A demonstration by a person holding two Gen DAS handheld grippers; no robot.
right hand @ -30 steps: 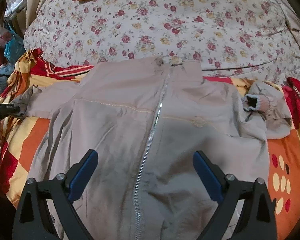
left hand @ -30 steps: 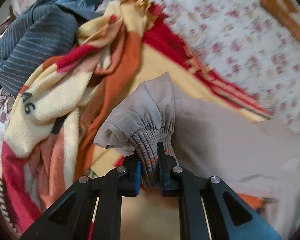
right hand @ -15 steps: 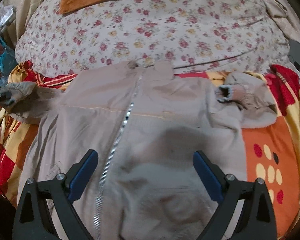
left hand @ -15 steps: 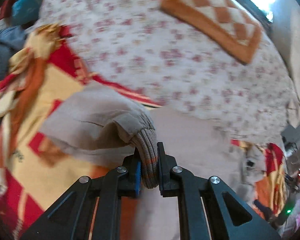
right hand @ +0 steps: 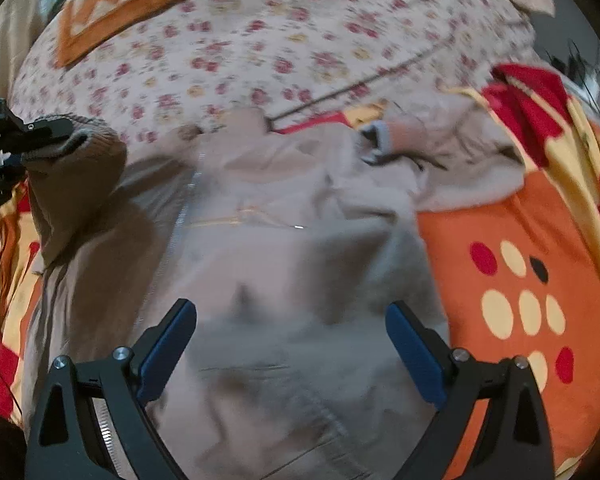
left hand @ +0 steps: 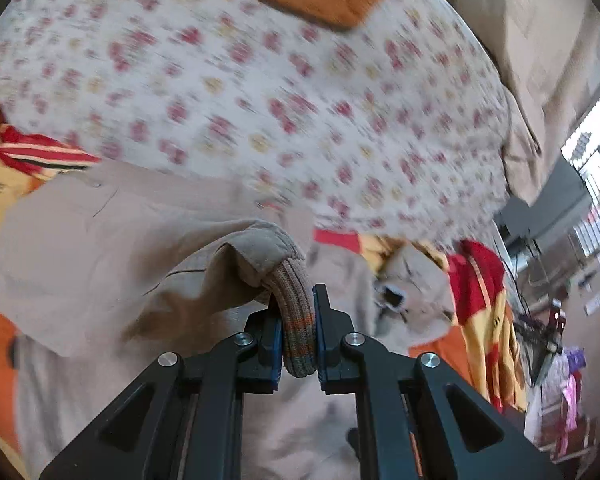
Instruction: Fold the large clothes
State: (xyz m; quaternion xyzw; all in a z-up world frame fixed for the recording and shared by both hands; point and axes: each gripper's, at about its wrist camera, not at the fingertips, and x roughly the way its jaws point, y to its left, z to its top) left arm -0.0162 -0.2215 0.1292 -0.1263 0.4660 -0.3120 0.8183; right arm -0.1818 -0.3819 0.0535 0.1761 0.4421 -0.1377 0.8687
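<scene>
Fingers [left hand: 274, 336] clamping ribbed cuff [left hand: 296, 320], beige jacket [right hand: 280, 280]

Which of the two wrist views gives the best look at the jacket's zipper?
The right wrist view: the zipper runs down the front of the beige jacket spread on the bed, though motion blur softens it. In the left wrist view the zipper cannot be made out; the lifted sleeve and its knit cuff, clamped in the left gripper, block the jacket front.
</scene>
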